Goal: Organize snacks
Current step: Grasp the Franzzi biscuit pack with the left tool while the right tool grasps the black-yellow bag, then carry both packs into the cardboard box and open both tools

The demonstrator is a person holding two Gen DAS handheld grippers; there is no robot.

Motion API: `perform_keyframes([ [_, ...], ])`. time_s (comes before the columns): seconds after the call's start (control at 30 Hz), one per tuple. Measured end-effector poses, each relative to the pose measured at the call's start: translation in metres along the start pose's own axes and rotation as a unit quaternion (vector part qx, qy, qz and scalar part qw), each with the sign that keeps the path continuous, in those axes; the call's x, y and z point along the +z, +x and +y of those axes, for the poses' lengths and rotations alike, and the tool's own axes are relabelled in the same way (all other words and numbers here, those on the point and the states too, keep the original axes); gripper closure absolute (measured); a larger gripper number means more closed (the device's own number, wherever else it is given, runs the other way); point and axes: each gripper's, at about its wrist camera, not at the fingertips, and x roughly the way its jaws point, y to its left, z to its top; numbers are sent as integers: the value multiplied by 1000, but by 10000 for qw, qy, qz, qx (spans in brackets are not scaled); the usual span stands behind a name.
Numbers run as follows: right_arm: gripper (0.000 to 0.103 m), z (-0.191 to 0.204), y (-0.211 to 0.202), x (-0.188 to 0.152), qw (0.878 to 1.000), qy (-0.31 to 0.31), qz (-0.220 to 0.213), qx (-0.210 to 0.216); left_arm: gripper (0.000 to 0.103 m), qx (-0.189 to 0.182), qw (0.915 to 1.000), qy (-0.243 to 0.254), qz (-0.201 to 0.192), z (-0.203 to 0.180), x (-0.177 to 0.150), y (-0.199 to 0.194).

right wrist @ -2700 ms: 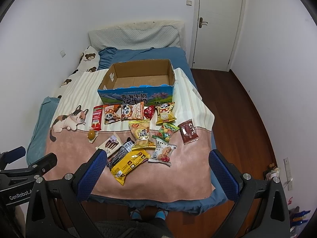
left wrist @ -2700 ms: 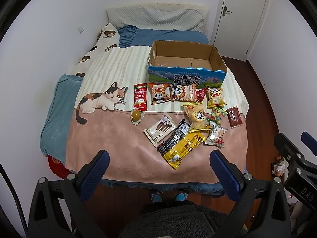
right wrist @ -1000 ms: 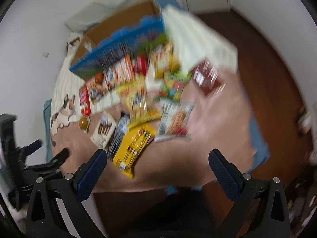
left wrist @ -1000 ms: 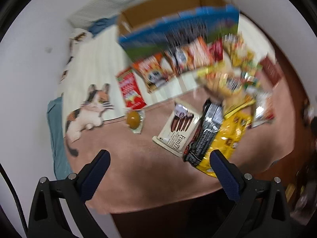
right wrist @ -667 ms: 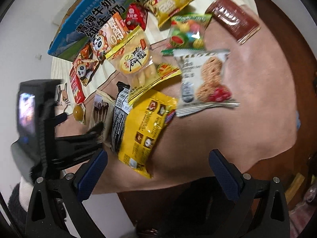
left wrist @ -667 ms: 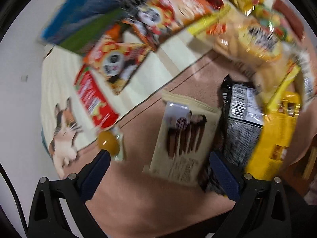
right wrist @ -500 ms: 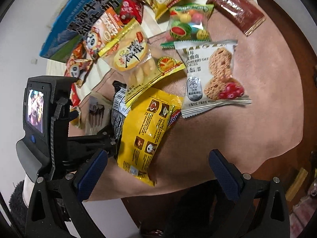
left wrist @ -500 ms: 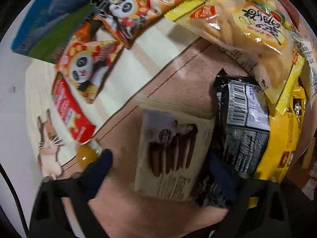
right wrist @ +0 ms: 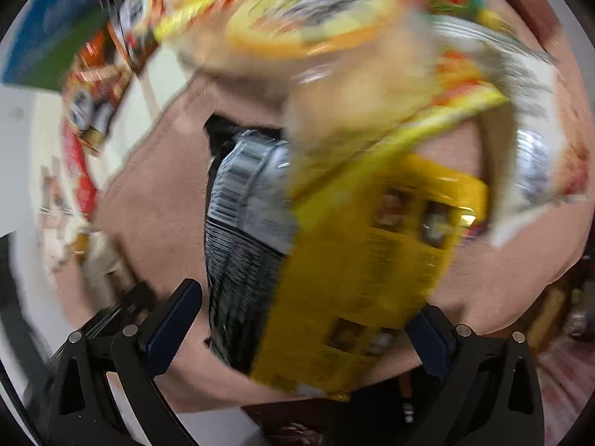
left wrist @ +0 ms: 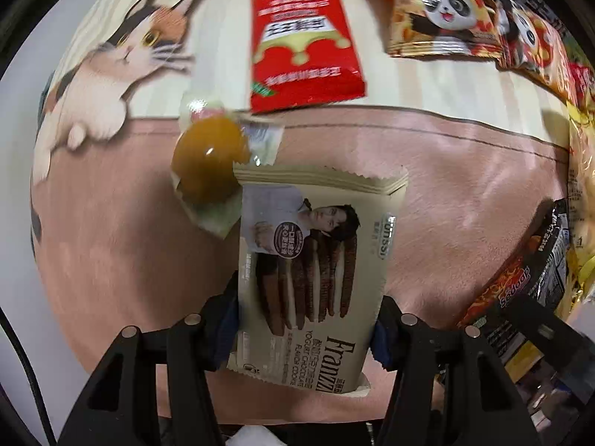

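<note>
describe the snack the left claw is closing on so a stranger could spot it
On the pink blanket, below the long red sachet, lies a flat beige cookie packet between the left claw fingers. It alone pictures chocolate sticks, and its corner overlaps the round orange jelly cup.

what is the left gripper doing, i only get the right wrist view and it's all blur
Observer: The left gripper has its jaws against both long edges of the beige Franzzi cookie pack.
Operator: anything touching that pack
Observer: Yes, its far left corner lies over the clear wrapper of an orange ball snack.
Operator: what's past that
Observer: A red sachet lies flat beyond both, apart from the cookie pack.
</note>
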Motion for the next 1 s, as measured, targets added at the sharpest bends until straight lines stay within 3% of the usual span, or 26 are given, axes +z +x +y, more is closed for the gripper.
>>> perform_keyframes([
  [0.13, 15, 46, 6, -8, 9942, -898, -344, -486, 48, -156, 9999, -71, -5, 16, -4, 2],
  [0.27, 19, 92, 12, -28, 9631, -2504, -578, -806, 48, -375, 9990, -230, 13, 54, -14, 8],
  [0.37, 19, 112, 18, -38, 9352, -3329, -641, -1021, 47, -497, 9980, -395, 43, 79, -5, 14],
  [0.4, 19, 115, 19, -38, 9334, -3395, -588, -1008, 47, -563, 9974, -455, 56, 86, -5, 15],
  [0.57, 15, 111, 19, -25, 9589, -2747, -312, -633, 41, -599, 9974, -360, 175, 108, 4, 37],
  [0.73, 15, 112, 21, -17, 9743, -2173, -244, -533, 40, -615, 9971, -433, 132, 108, 18, 41],
  [0.83, 15, 106, 25, -13, 9766, -2031, -341, -622, 46, -582, 9971, -495, 17, 104, 16, 34],
  [0.87, 16, 107, 25, -15, 9759, -2037, -406, -676, 46, -549, 9973, -492, -42, 106, 2, 35],
  [1.0, 20, 106, 19, -28, 9732, -2108, -591, -703, 47, -435, 9979, -404, -265, 120, -5, 21],
])
